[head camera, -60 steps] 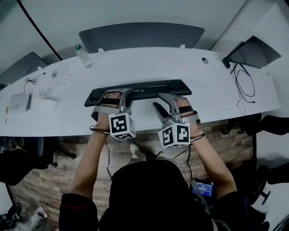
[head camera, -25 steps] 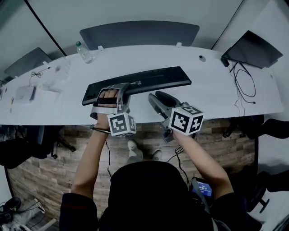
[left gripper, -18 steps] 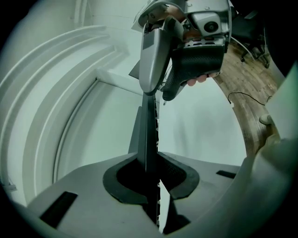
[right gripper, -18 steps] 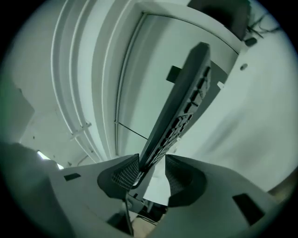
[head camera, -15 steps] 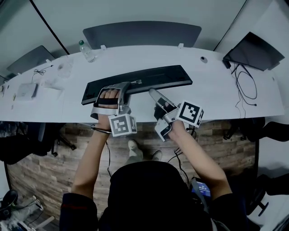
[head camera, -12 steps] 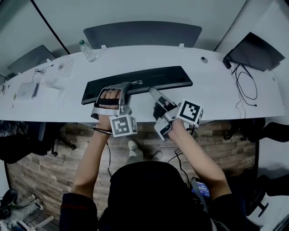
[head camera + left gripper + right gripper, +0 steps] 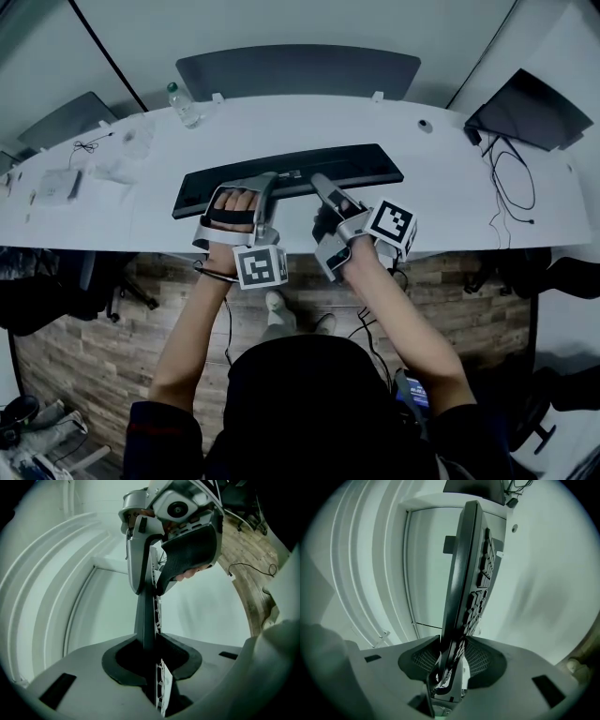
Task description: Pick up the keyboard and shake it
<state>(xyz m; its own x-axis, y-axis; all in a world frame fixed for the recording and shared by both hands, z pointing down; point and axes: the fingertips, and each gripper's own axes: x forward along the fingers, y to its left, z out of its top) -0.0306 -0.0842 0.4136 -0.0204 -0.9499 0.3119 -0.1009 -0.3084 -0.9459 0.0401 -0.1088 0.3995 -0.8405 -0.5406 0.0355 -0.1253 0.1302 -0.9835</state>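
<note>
A long black keyboard (image 7: 291, 174) lies across the white table (image 7: 450, 202) in the head view, both grippers at its near edge. My left gripper (image 7: 246, 186) has the keyboard's thin edge (image 7: 145, 616) between its jaws. The pads still touch it while the jaws are opening. My right gripper (image 7: 323, 187) is rolled onto its side and shut on the keyboard (image 7: 468, 564), a meshed pad on each face. From the left gripper view the right gripper (image 7: 173, 541) shows further along the keyboard. Whether the keyboard rests on the table or hangs just above it, I cannot tell.
A water bottle (image 7: 184, 103) stands at the back left, and small white items (image 7: 58, 186) lie at the far left. A dark laptop (image 7: 530, 108) and black cables (image 7: 511, 183) are at the right. A grey chair back (image 7: 298, 70) is behind the table, and wooden floor (image 7: 122, 356) lies below its near edge.
The right gripper has rolled over and shifted left and up along the keyboard. The keyboard has gone from slanted to nearly level. The left gripper has drifted slightly right.
</note>
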